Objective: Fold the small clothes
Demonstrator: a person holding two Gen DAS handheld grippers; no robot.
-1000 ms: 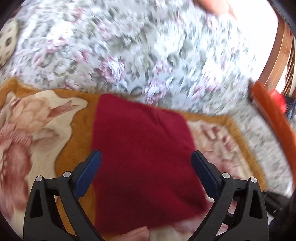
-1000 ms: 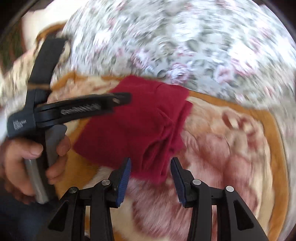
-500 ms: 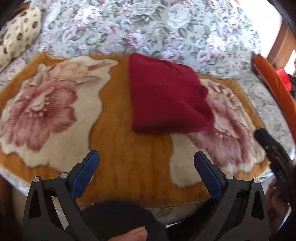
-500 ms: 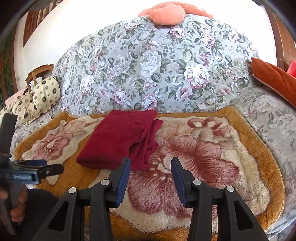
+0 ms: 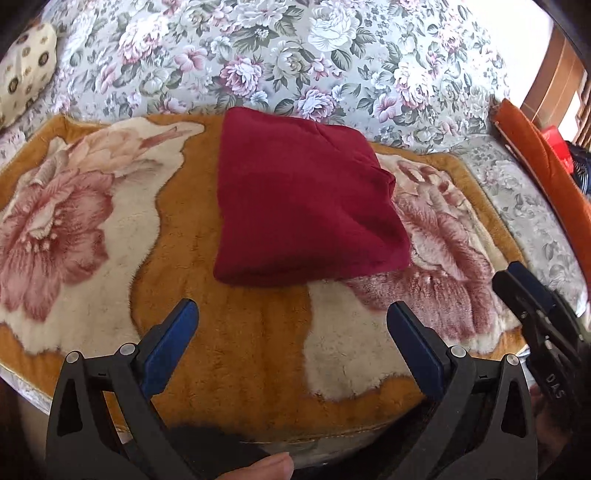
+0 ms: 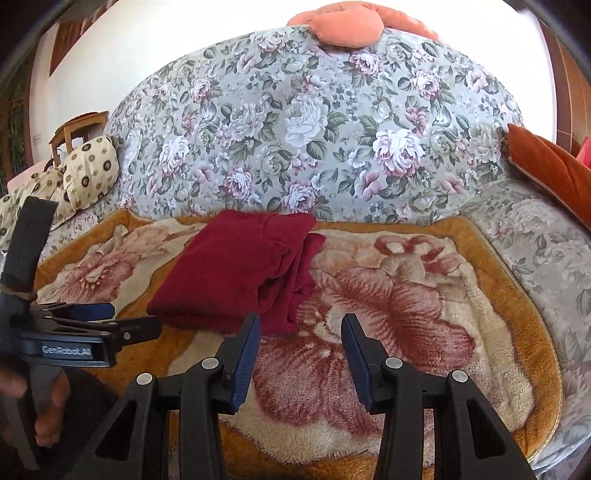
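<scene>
A dark red garment (image 5: 299,206) lies folded into a thick rectangle on the orange flowered blanket (image 5: 258,339). In the right wrist view the garment (image 6: 240,273) shows its stacked layers on its right side. My left gripper (image 5: 291,325) is open and empty, held back from the garment's near edge. My right gripper (image 6: 299,336) is open and empty, just short of the garment's near right corner. The left gripper also shows at the left in the right wrist view (image 6: 85,317), and the right gripper's fingers (image 5: 532,291) show at the right edge of the left wrist view.
The blanket covers a sofa seat with a grey floral backrest (image 6: 314,122). A cream patterned cushion (image 6: 88,170) lies at the left, an orange cushion (image 6: 546,170) at the right, and a peach one (image 6: 347,22) on top of the backrest.
Both grippers have pulled back from the folded garment toward the blanket's front edge, and both views have steadied. The garment lies still.
</scene>
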